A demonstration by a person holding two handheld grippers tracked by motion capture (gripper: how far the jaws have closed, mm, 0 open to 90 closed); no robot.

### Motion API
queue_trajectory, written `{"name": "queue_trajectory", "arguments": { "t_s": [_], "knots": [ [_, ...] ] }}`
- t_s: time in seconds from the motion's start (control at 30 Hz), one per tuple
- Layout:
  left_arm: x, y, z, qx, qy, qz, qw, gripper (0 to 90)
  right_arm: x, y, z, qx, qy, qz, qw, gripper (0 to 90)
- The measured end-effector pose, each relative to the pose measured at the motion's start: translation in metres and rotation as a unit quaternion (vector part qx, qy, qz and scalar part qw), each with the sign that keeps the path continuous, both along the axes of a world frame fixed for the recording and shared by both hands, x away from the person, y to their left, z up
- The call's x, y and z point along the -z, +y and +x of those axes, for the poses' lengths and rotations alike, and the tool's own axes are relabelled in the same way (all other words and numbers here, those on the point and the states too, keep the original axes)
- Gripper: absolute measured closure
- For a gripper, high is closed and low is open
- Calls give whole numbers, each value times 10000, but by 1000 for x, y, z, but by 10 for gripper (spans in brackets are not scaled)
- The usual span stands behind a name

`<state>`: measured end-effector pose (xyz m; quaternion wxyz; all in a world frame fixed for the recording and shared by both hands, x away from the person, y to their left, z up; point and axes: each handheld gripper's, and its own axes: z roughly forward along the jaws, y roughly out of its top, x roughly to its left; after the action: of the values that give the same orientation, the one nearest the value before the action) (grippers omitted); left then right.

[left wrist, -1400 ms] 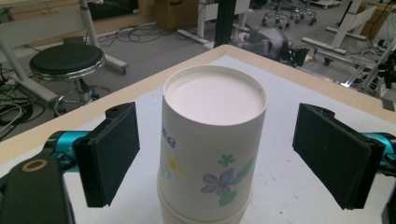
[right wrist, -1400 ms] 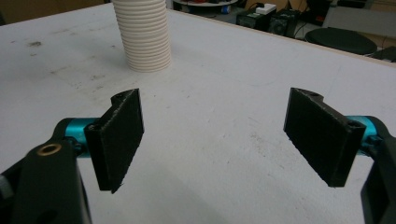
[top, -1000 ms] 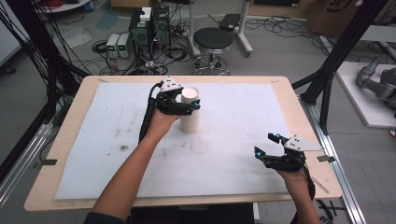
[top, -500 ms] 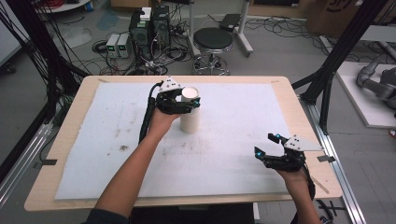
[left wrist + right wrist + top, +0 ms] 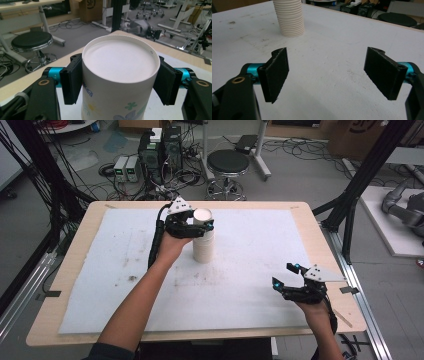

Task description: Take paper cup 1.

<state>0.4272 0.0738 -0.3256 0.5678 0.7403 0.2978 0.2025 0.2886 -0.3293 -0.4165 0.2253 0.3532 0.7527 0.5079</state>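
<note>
"SF" on a cardboard box [image 5: 93, 8]

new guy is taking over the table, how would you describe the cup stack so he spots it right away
Start at the white mat covering the wooden table. Toward its far edge, left of centre, stands the cup stack, a ribbed white column of upside-down paper cups. The left hand-held gripper is clamped on its top cup, which bears flower prints.
</note>
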Motion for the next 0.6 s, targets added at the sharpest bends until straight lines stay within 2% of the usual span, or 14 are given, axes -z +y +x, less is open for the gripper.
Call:
{"name": "queue_trajectory", "arguments": {
  "t_s": [0.33,0.47,0.6],
  "knots": [
    [-38,8,-9,-28,-312,-311,9990,338,0,0,0,-7,-4,7,10000,207],
    [-48,16,-16,-66,-435,-505,9978,338,-1,1,-1,-18,8,19,10000,207],
    [-59,28,-24,-70,-608,-756,9953,339,0,0,-1,-17,17,9,10000,207]
  ]
}}
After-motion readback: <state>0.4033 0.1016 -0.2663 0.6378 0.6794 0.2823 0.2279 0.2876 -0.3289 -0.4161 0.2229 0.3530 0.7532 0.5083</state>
